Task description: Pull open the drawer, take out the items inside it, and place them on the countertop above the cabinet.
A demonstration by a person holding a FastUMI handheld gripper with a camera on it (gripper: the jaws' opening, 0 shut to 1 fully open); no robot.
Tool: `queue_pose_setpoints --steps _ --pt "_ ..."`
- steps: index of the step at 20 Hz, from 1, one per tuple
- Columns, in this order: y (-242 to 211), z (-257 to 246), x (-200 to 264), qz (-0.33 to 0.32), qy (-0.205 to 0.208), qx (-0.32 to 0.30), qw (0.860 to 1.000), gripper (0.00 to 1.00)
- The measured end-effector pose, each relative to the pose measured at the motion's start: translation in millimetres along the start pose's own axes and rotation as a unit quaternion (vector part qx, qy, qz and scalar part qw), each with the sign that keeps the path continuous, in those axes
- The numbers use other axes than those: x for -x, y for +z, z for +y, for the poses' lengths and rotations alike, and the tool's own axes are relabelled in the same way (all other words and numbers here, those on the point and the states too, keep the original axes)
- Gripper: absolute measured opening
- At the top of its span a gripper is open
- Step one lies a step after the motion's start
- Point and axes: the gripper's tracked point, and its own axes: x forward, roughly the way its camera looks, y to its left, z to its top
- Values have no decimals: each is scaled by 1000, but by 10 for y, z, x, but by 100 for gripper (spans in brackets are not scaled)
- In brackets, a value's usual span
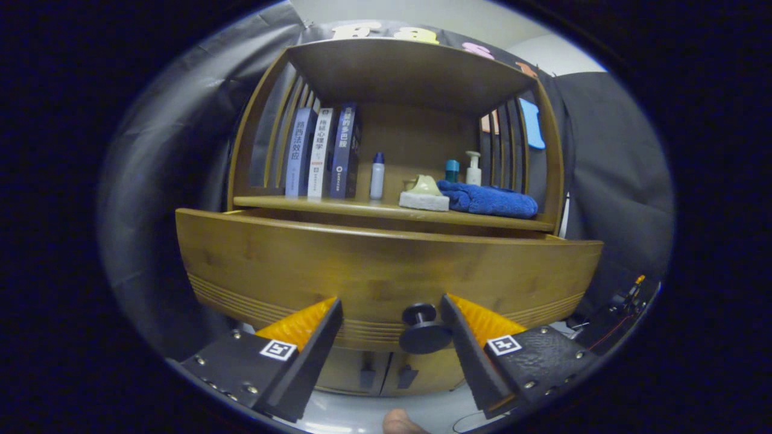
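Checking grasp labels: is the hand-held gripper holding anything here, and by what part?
Nothing is held. The hand-held gripper is open, its fingers spread either side of the drawer knob with a clear gap on the left; the knob sits close to the right finger, not clamped.

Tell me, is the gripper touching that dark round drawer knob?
Cannot tell. In the gripper view the gripper is open around the knob, which sits right against one finger, no gap visible.

Dark cloth wall [609, 157] behind a wooden shelf unit [416, 72].
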Motion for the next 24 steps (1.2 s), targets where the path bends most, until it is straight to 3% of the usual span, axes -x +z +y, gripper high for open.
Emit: queue_pose_setpoints --steps 15,24 --pt "89 52 -883 15 6 2 1000 100" --pt "122 54 -900 18 9 2 1000 99"
